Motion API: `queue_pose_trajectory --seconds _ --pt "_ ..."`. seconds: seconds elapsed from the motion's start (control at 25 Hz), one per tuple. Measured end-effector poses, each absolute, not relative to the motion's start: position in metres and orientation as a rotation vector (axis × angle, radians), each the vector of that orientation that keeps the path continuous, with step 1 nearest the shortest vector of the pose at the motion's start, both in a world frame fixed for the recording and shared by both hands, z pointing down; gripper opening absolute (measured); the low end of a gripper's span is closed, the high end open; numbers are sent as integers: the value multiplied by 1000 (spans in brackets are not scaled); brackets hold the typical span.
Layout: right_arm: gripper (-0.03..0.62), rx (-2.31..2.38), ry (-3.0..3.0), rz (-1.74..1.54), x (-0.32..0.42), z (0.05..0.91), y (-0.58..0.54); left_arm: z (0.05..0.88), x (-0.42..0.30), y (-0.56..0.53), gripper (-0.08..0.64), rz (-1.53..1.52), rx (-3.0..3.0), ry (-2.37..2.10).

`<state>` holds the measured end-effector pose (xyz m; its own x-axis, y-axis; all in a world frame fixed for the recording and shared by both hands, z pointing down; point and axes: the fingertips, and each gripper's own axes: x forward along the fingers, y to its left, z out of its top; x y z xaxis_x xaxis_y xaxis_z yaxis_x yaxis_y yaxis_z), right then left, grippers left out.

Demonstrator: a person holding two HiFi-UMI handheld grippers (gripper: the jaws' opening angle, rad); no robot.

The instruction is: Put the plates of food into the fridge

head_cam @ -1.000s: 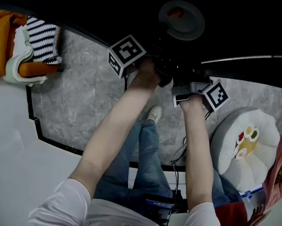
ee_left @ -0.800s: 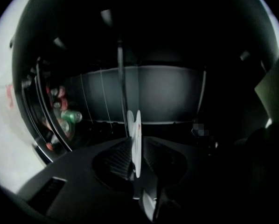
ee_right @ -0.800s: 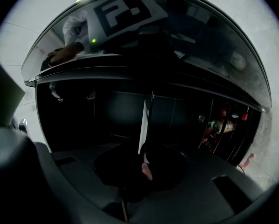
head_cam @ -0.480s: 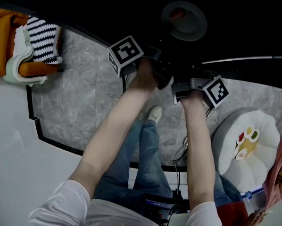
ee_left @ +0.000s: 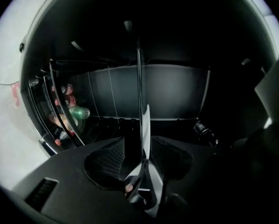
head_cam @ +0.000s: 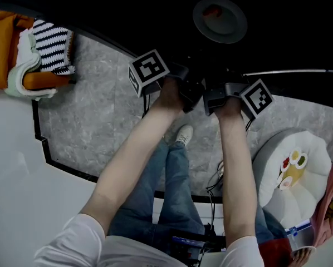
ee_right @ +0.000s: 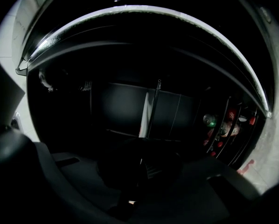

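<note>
Dark fridge (head_cam: pixel 99 7), grey plate (head_cam: pixel 219 20) inside

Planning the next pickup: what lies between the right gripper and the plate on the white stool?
Head view: just grey floor, then stool cushion, between right gripper and plate.

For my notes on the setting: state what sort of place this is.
Probably a living space, at an open fridge: drinks in its door rack, a plate in its dark interior, a cushioned white stool on stone-look flooring.
</note>
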<state>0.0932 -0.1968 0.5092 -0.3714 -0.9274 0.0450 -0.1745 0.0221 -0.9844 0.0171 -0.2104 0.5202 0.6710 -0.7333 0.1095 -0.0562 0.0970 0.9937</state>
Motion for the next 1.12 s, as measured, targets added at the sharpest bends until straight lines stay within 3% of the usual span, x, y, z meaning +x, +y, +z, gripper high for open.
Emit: queue_pose_trajectory --seconds 0.84,0.88,0.96,1.12 --pt "9 -1136 1613 -1382 99 503 -179 523 14 -202 156 -552 1372 -712" --pt "9 -1135 1616 -1382 99 502 -179 524 12 -201 135 -550 1371 -726" --pt "9 -1133 1627 -1377 98 501 -177 526 7 -199 7 -515 1394 -766" --pt "9 -1129 1621 -1365 98 497 -165 520 7 -188 6 -436 1457 -771"
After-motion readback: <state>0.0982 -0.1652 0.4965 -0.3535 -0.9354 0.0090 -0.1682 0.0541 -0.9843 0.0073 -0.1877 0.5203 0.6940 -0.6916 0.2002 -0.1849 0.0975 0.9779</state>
